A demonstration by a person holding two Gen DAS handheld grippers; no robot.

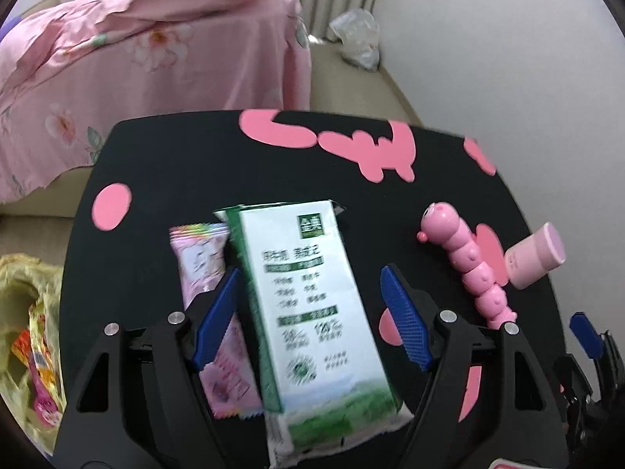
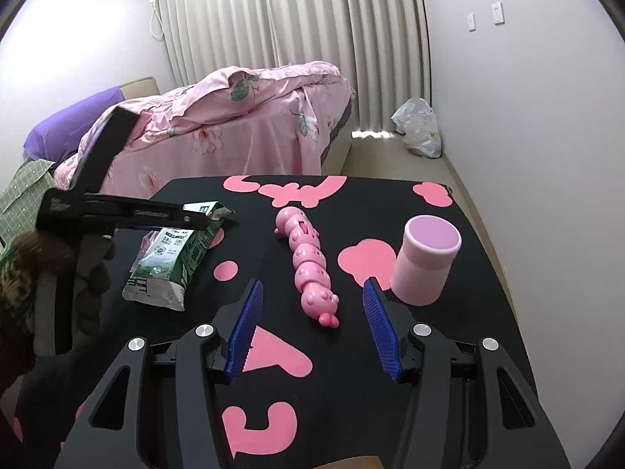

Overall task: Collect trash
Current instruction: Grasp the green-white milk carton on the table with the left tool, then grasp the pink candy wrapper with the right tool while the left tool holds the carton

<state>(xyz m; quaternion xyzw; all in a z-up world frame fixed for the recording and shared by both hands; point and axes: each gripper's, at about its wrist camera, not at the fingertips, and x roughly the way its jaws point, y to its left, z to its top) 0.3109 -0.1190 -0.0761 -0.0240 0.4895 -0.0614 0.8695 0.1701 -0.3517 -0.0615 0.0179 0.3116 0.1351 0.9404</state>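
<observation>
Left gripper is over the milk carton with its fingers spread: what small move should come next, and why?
Probably close the left gripper on the milk carton. The open blue fingers already sit on either side of it on the black table, and the yellow trash bag waits just to the left.

White walls (image 2: 527, 90) are seen, with two wall plates (image 2: 496, 13) mounted high. Pleated pale curtains (image 2: 304, 19) are drawn; daylight is let through at their foot. A bed (image 2: 242, 133) is covered by a pink floral quilt. Beige floor (image 2: 390, 156) is noted.
</observation>
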